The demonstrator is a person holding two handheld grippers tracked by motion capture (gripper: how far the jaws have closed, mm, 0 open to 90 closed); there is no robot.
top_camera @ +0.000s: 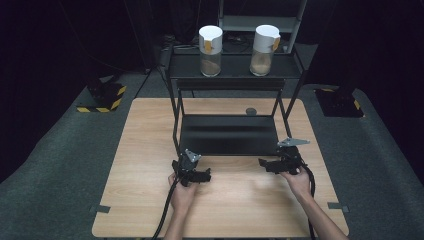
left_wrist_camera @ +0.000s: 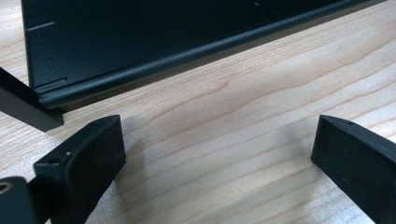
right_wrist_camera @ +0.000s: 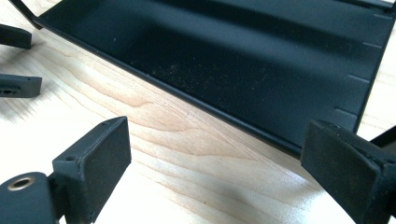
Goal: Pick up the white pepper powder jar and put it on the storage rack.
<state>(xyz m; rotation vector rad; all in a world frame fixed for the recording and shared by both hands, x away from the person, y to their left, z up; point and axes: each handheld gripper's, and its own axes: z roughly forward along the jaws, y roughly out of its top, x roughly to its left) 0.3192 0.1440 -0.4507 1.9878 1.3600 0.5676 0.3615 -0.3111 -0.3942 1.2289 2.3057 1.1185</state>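
Note:
Two glass jars with white paper wraps stand on the top shelf of a black metal rack: the left jar and the right jar, each with tan powder at the bottom. My left gripper rests low on the wooden table in front of the rack's bottom shelf, open, nothing between its jaws. My right gripper sits at the shelf's front right corner, also open and empty. Both point inward toward each other.
The rack's legs stand on the table. A small dark round disc lies on the table behind the rack. The bottom shelf's front lip lies just ahead of the left jaws; the shelf tray carries fine dust.

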